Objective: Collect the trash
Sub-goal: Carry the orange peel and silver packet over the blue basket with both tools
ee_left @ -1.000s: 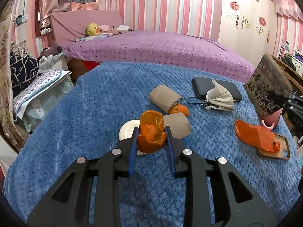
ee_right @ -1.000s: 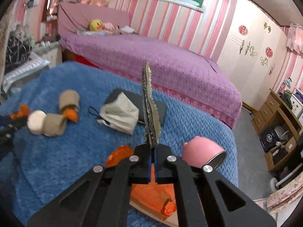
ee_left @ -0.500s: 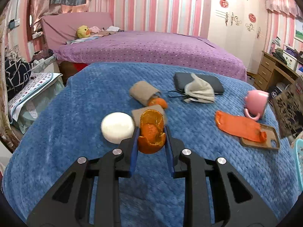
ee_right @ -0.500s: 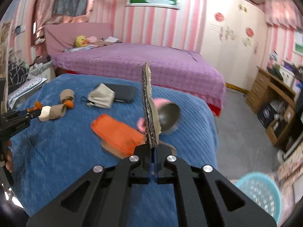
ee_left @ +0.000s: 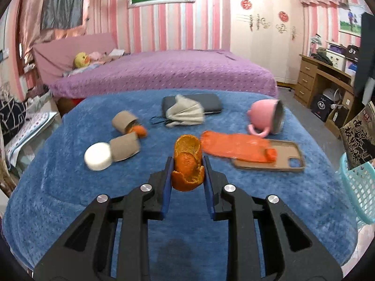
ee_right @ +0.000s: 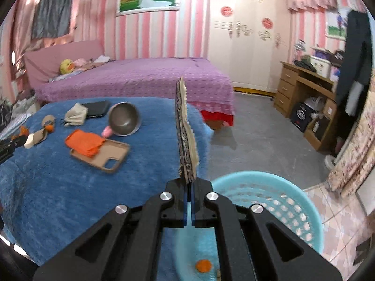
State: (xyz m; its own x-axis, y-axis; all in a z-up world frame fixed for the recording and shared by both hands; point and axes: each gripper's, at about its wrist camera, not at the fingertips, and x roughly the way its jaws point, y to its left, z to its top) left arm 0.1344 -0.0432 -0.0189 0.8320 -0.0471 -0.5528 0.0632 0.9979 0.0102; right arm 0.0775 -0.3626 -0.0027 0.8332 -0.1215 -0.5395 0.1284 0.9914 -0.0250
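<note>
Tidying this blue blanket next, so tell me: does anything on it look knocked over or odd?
The pink mug lies tipped on its side, opening toward the blanket's edge. An orange wrapper is draped partly over an upturned phone case.

both grippers are showing black angular frames with cut-outs — silver round screws, blue pads lining the fingers.

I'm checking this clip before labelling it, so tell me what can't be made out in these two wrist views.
- Basket: most of its inside is hidden behind the right gripper in the right wrist view; the left wrist view cuts it off at the edge.
- Wrapper: edge-on in the right wrist view, print unreadable.
- Cardboard tube: its orange contents mostly hidden, left wrist view.
- Left gripper: hides the lower peel.
</note>
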